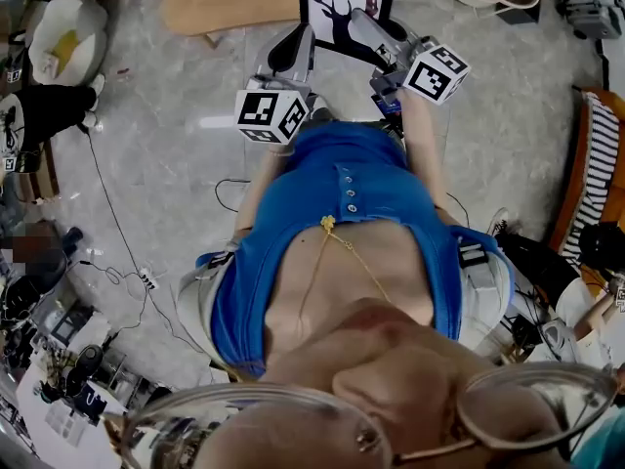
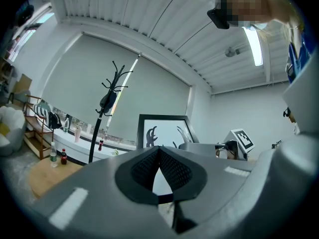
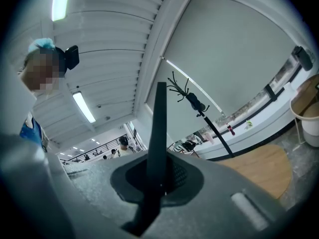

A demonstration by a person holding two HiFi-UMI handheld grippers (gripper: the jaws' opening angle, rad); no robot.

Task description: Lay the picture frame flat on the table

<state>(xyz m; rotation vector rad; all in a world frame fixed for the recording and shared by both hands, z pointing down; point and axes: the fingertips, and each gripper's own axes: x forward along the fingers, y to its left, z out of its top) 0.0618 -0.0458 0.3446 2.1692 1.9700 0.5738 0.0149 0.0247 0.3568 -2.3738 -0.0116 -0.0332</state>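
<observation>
Right gripper [image 1: 359, 20] is clamping the picture frame [image 1: 344, 10]: jaws almost fully closed, pads pinching the frame's right side. In the right gripper view the frame [image 3: 158, 128] is showing edge-on as a thin dark bar running straight up between the pads, with the right gripper [image 3: 159, 176] biting on its lower part.

Frame is standing upright, not flat, with the deer-silhouette print facing the person. Can't tell whether its bottom edge is resting on anything.

In the head view the left gripper [image 1: 299, 39] is sitting just beside the frame's lower left corner. In the left gripper view the left gripper [image 2: 159, 151] is showing its tips meeting at the far end, with a wedge-shaped gap behind them. Nothing is caught there. The frame [image 2: 167, 128] is showing face-on beyond the tips, and its white print is showing through the gap. So the left one is closed and gripping nothing.

In the head view the wooden table [image 1: 220, 3] is lying left of the frame, apart from it, and grey floor [image 1: 166, 164] is showing around the frame's lower half. In the left gripper view the coat stand [image 2: 110, 101] is standing behind and left of the frame. In the head view the person's blue top [image 1: 332, 203] is filling the area below the frame.
</observation>
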